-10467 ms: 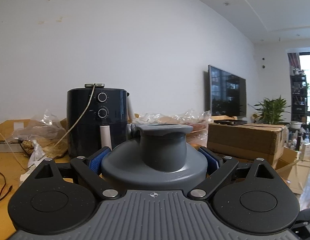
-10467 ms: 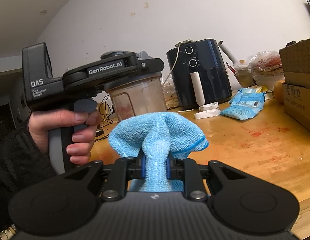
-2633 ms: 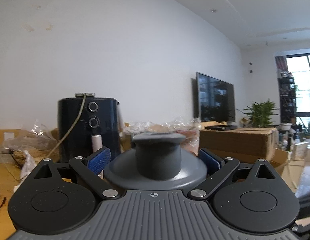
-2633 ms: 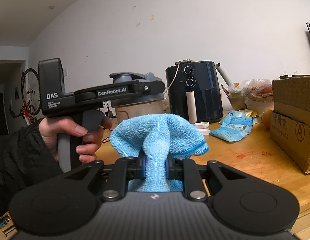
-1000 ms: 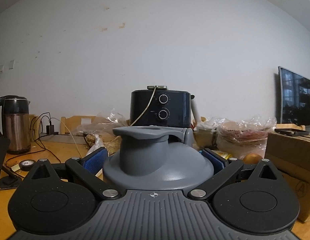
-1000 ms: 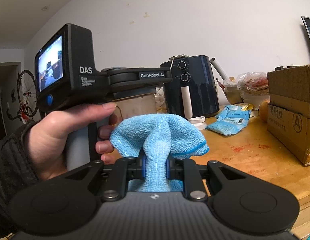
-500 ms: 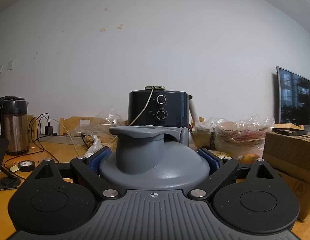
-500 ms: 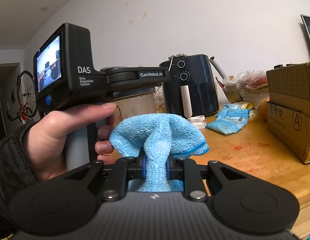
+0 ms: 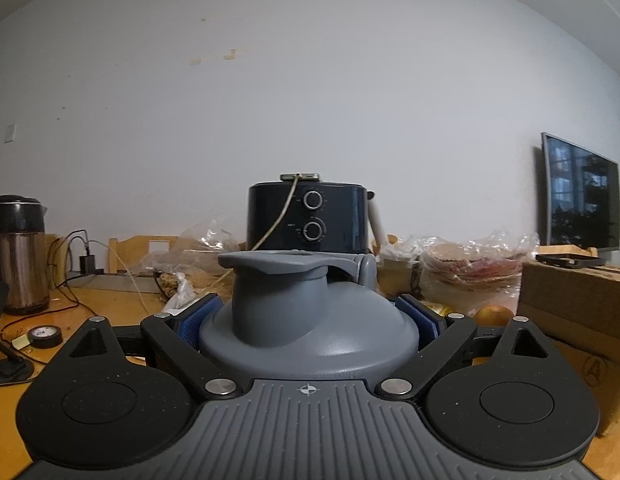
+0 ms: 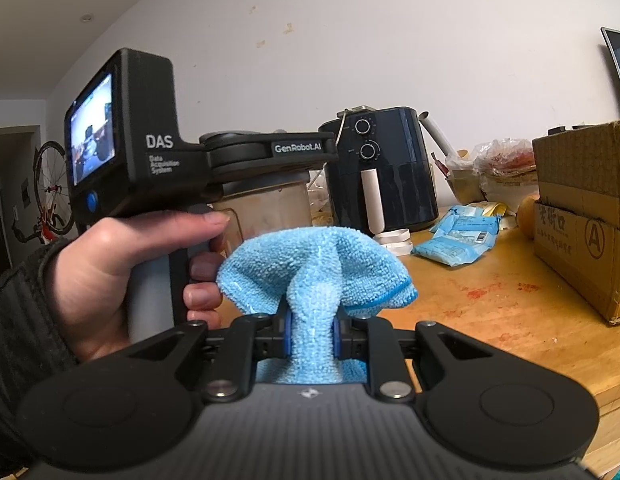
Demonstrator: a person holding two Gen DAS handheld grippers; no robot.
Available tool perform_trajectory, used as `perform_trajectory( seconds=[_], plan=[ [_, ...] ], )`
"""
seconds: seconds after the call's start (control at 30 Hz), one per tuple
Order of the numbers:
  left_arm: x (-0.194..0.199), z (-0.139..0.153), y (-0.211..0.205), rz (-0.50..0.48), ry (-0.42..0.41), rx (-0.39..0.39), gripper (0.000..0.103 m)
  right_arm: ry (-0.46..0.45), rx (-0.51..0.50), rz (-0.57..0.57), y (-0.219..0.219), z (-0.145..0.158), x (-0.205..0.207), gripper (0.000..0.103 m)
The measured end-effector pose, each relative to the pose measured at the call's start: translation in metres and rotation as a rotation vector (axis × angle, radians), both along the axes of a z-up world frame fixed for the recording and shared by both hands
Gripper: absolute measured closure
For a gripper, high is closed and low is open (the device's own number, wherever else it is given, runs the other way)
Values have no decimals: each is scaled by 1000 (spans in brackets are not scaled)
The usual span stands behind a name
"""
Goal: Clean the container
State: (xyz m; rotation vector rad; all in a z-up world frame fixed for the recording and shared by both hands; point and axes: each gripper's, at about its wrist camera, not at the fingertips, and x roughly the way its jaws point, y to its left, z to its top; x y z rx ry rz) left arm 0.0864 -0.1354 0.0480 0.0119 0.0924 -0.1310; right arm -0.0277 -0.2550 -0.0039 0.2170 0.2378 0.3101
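Observation:
A container with a grey spouted lid (image 9: 278, 300) sits between the blue pads of my left gripper (image 9: 310, 316), which is shut on it at the lid's rim. In the right wrist view the same container (image 10: 270, 212) shows a cloudy, red-stained body below that left gripper (image 10: 329, 148), which a hand (image 10: 110, 272) holds by its handle. My right gripper (image 10: 311, 336) is shut on a bunched light-blue cloth (image 10: 313, 268). The cloth hangs just in front of the container's lower body, and whether they touch is unclear.
A dark air fryer (image 10: 381, 172) stands at the back of the wooden table (image 10: 489, 312), which has red smears. Blue packets (image 10: 457, 236) and a cardboard box (image 10: 581, 208) lie to the right. A kettle (image 9: 18, 252), cables and a tape roll (image 9: 44, 335) are to the left.
Since a few seconds ago the left gripper has swung round with the container, so its screen now faces the right camera. Over the last second nothing has visibly moved.

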Motion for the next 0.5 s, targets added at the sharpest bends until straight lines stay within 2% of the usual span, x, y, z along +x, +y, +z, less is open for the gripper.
perform_trajectory(
  seconds=[0.5],
  plan=[
    [5,-3,14,-137,-9,2,8,2,1,0,1,0,1,87]
  ],
)
